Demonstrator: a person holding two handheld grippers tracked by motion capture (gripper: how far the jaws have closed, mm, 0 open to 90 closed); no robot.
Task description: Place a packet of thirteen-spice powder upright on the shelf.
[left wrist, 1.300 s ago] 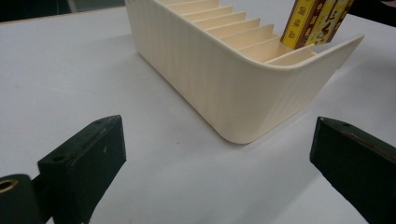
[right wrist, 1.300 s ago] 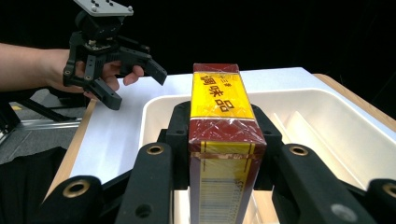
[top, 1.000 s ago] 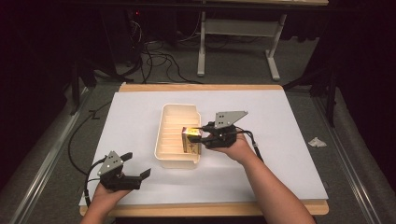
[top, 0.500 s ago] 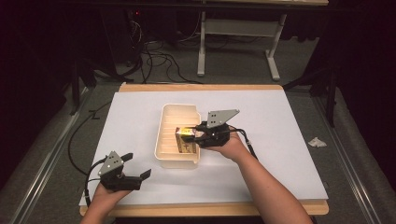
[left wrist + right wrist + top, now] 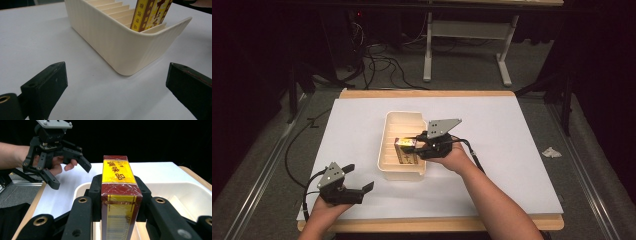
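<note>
Yellow-and-maroon box [image 5: 406,150] sits over the near half of the cream ribbed tray [image 5: 393,129] in the high view, where we see it clamped between the jaws of the right gripper [image 5: 426,146]. The tray lies near the middle of the white sheet [image 5: 512,150] that covers the wooden table [image 5: 427,93]. The right hand [image 5: 453,157] comes in from the tray's right side, with the grey plate [image 5: 443,126] on top of the gripper. At the near left corner of the sheet we see the left gripper [image 5: 362,186], its jaws spread and nothing between them, well apart from the tray. A crumpled scrap [image 5: 552,152] lies on the grey floor off the table's right edge.

From the left gripper view we see its two black jaws wide apart, low over the white sheet [image 5: 37,37], with the tray's rounded corner [image 5: 130,50] ahead between them. The box [image 5: 150,13] stands tilted inside the tray, by its near end wall.

In the right gripper view the box [image 5: 118,195] is squeezed endwise between the jaws, barcode toward us, above the tray [image 5: 190,192]. Farther off, at upper left, the left gripper [image 5: 71,173] hangs open in a hand [image 5: 53,165].
</note>
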